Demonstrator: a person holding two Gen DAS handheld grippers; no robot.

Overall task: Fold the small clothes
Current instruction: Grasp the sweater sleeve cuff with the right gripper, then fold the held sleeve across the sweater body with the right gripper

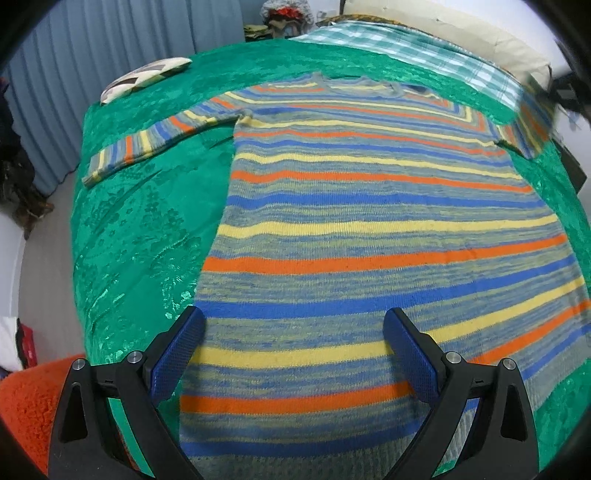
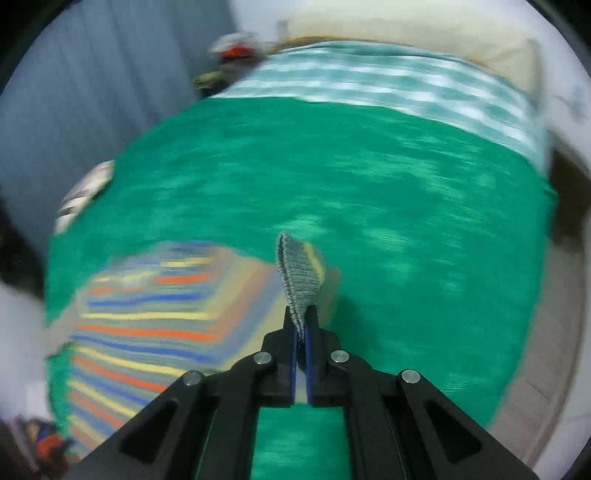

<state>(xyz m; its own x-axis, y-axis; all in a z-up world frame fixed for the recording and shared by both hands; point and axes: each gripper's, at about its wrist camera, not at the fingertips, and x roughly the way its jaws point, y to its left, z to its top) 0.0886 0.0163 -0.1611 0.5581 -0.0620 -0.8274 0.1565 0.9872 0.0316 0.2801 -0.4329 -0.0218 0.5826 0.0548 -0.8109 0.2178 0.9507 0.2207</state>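
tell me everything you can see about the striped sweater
The striped sweater is a knit with orange, yellow and blue bands on a mottled grey-blue ground. It lies spread flat on the green bedspread, neckline at the far side, one sleeve stretched out to the side. The open left tongs hover over its hem. The right tongs are shut on the ribbed grey cuff of the other sleeve, lifting it.

This is a bedroom in a home. A bed covered with a green patterned bedspread (image 1: pixel 140 229) fills the view, with a checked blanket (image 1: pixel 406 48) and a cream pillow (image 1: pixel 461 33) at its far end. A blue-grey pleated curtain (image 1: pixel 92 55) hangs alongside, and a small patterned cushion (image 1: pixel 144 77) lies at the bed's edge.
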